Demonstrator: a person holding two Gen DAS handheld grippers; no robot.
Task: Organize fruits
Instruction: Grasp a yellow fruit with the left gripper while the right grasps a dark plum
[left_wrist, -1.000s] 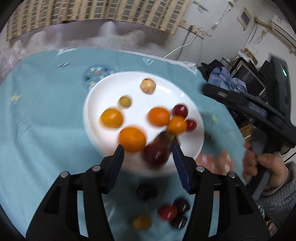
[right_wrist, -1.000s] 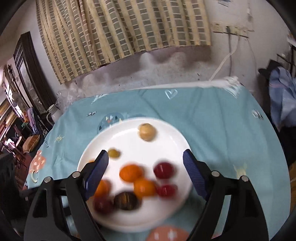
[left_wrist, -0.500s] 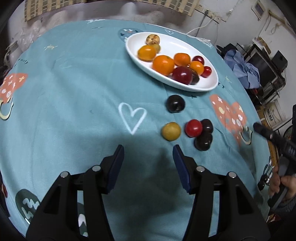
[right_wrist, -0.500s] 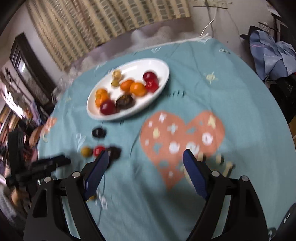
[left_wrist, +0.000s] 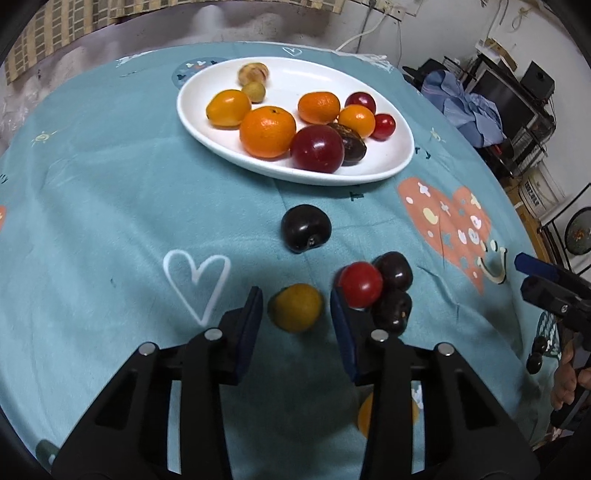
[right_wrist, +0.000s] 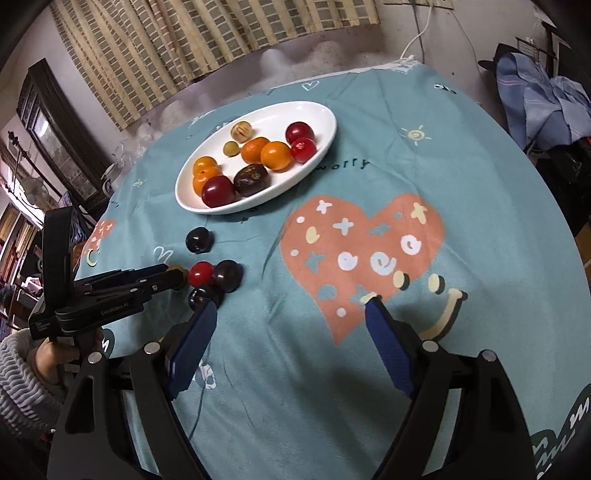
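The left gripper (left_wrist: 295, 308) points down at the desk (left_wrist: 92, 206), and its jaws are closing around a yellow fruit (left_wrist: 294, 307) that lies on the teal cloth nearer the camera than the white plate (left_wrist: 391, 166). The fruit sits between the two blue pads; a thin gap shows on each side, so the pads do not yet press on it. The right-hand pad stands just beside a red cherry tomato (left_wrist: 360, 283), which touches two dark plums (left_wrist: 394, 271) behind it. A single dark plum (left_wrist: 306, 228) lies between the yellow fruit and the plate, apart from both.

The plate holds oranges, a large red plum (left_wrist: 317, 148), smaller red fruits, a dark wrinkled fruit and two pale ones.

The right gripper (right_wrist: 290, 334) hangs over the cloth on the near side of the plate, beside the orange heart print (right_wrist: 362, 243). Its jaws stand wide with nothing between them.
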